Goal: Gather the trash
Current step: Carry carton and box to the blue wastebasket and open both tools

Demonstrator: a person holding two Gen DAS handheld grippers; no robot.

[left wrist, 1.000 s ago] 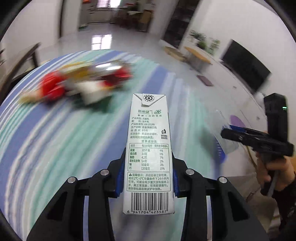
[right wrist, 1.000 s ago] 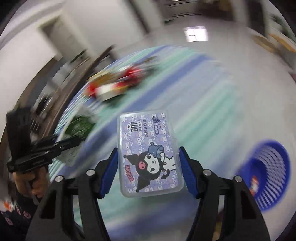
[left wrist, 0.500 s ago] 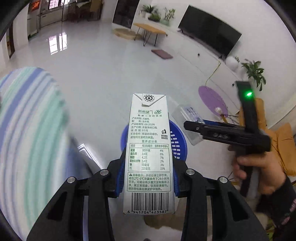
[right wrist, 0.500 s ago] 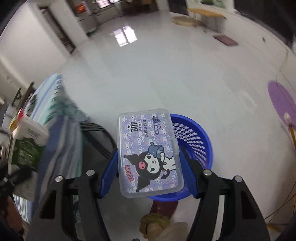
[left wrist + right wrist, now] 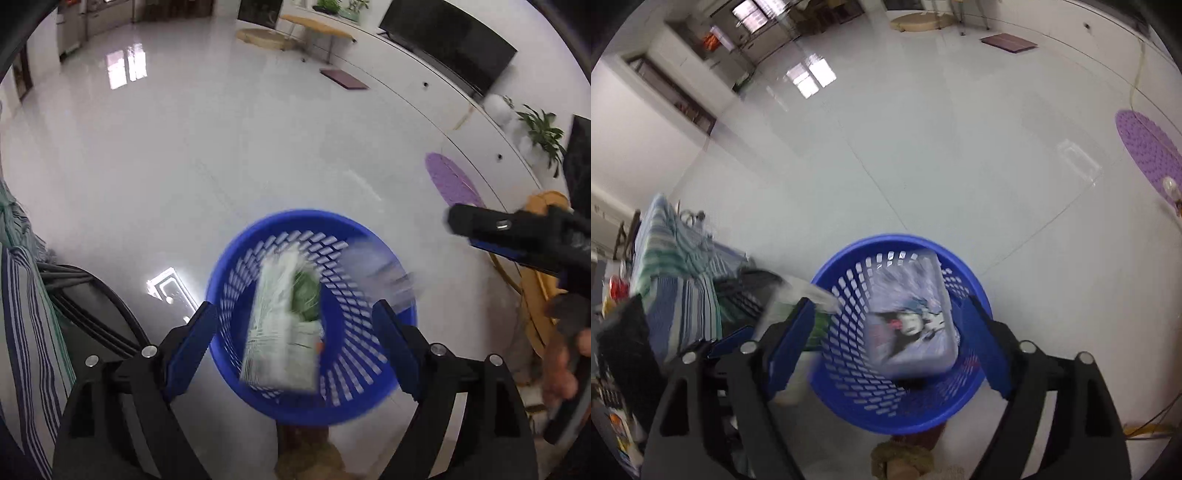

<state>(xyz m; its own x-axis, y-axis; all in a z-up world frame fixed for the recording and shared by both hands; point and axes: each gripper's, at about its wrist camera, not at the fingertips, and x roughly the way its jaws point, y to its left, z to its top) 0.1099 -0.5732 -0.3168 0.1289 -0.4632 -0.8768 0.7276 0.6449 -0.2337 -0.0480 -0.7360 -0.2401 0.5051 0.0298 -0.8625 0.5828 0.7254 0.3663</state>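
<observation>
Looking down from the left wrist, the left tongs (image 5: 291, 321) stand spread wide with nothing between them, poised right above the blue basket (image 5: 258, 236) on the floor. A blurred milk carton (image 5: 280, 325) lies within the basket's mouth, apparently dropping in; the height and centring over the rim suit a clean drop. At the right edge the right tongs (image 5: 480, 229) reach in from the side, and a pale smear just beside the rim looks like the plastic box (image 5: 376, 266), too blurred to be sure. A striped cloth (image 5: 26, 314) hangs at the far left.

From the right wrist, the right tongs (image 5: 886, 321) are likewise parted and empty, held over the same blue basket (image 5: 849, 258). The plastic box (image 5: 912, 321), with its cartoon print, sits inside the basket's walls, blurred as if falling. The milk carton (image 5: 798, 295) shows as a pale streak near the left rim. The tabletop (image 5: 668, 251), under its striped cloth, stands just beside the basket, a short carry for whatever trash remains.
</observation>
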